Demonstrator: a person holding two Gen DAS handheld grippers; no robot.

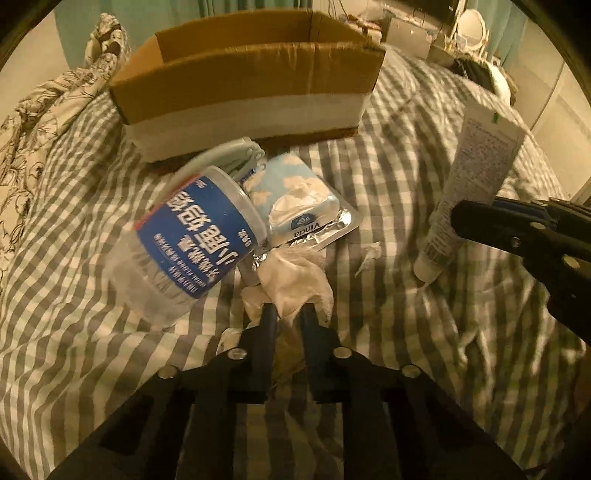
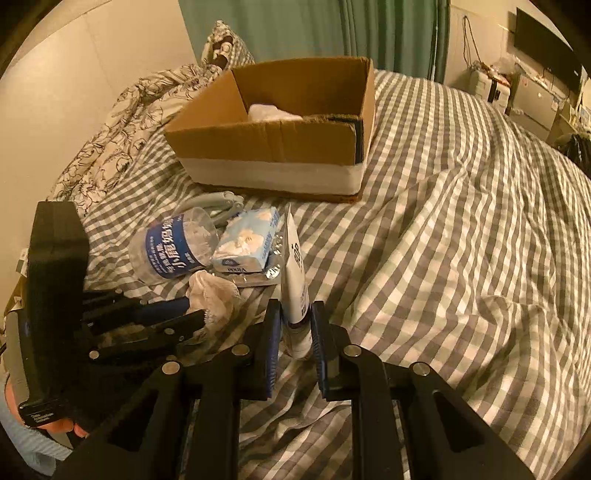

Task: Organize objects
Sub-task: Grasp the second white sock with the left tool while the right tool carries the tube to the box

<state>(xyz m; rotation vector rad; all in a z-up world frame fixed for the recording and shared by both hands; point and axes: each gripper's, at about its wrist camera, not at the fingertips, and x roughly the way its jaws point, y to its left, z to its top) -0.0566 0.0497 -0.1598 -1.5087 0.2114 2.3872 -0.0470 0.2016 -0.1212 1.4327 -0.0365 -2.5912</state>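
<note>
1. Left gripper: fingers narrowed onto a crumpled white tissue, pinched at its near edge; tissue resting on the bed.
2. Right gripper: clamped on a white tube near the cap end, tube lifted and standing roughly upright, flat crimped end pointing up.
3. Same tube visible from the left wrist view, raised above the bed on the right, held by the dark right gripper.
4. Cardboard box: open-topped, white band around its lower half, sitting on the bed beyond the loose items; something white and crumpled inside near the back left corner.
5. Clear plastic bottle with blue label: lying on its side, left of the tissue, base end pointing toward the box.
6. Tissue pack with blue and white cloud print, marked Vinda: just beside the bottle, lying on top of a silver blister pack.
7. Pale grey-blue looped item: between the bottle and the box front; exact nature hard to tell.
8. Bed: covered in a grey and white checked sheet, rumpled; floral-print bedding bunched to the left of the box.
9. Green curtain behind the bed.
</note>
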